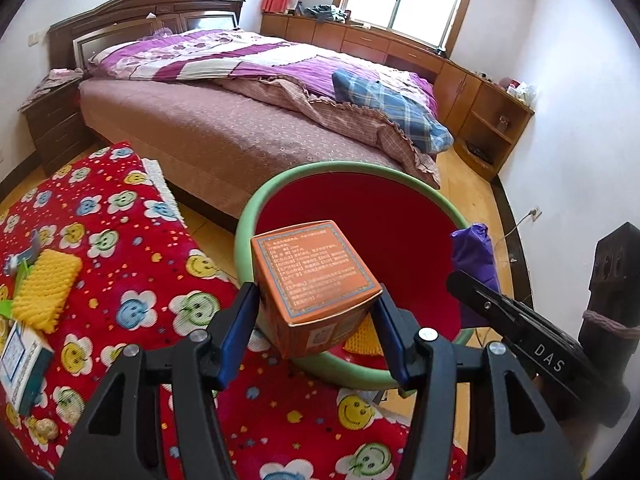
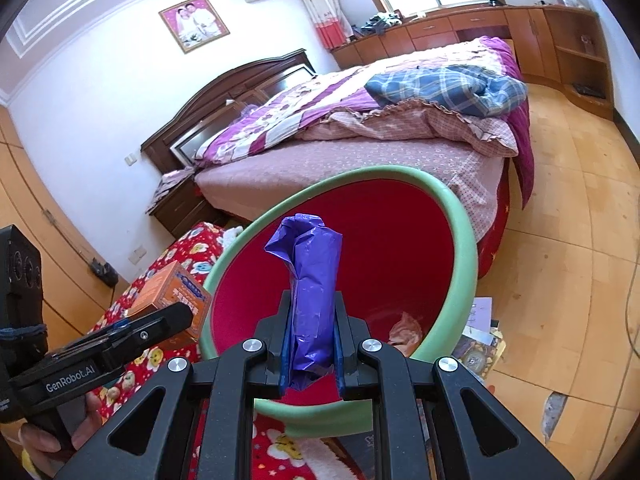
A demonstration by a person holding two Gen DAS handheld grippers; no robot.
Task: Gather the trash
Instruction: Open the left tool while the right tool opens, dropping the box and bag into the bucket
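Left claw (image 1: 316, 312): clamped on orange box (image 1: 312, 280), held over near rim of bin (image 1: 240, 236), green-rimmed, red inside. Left of it, red smiley cloth (image 1: 132, 280) carrying yellow foam net (image 1: 46, 288), white-and-teal carton (image 1: 22, 364) and small nut-like lump (image 1: 44, 428). Second foam net (image 1: 362, 338) lies inside bin. Right claw (image 2: 312, 344): pressed onto crumpled purple bag (image 2: 312, 300), above bin mouth. Bed (image 1: 224, 128) close behind bin; papers (image 2: 480, 328) on floor right.

Left gripper (image 1: 316, 312) jaws clamped half-wide, right gripper (image 2: 312, 344) jaws nearly closed, both angled downward.
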